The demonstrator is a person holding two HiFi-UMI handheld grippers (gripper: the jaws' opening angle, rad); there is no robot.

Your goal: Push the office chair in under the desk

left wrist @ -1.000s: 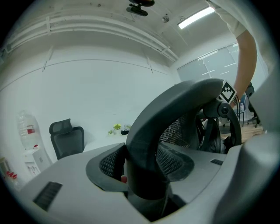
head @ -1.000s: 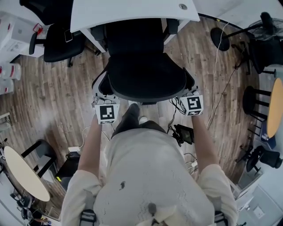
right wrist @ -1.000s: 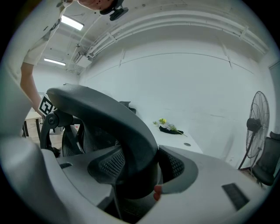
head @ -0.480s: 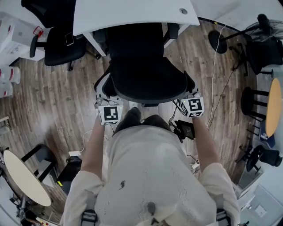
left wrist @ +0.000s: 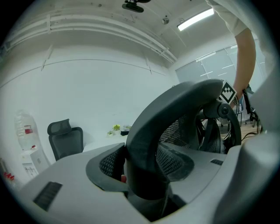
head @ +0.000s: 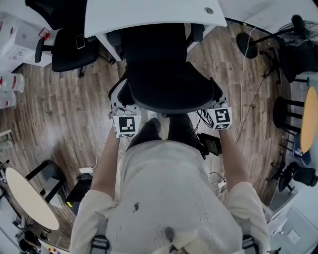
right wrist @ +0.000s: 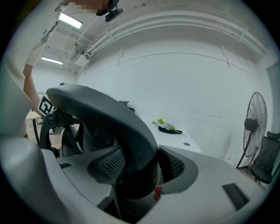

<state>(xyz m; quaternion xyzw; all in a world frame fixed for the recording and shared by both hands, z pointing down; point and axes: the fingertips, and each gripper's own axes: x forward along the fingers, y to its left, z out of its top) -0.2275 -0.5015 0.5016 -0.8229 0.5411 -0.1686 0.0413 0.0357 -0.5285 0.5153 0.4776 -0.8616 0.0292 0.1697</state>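
The room had a brown wooden floor [head: 64, 99] and a white desk [head: 149, 12] at the far side. The black office chair [head: 164, 84] stood right at the desk, with its front tucked just under the desk's edge and its back toward the person. The left gripper [left wrist: 141, 164] had its jaws clamped on the left side of the chair's back rim. The right gripper [right wrist: 139, 168] squeezed the right side the same way.
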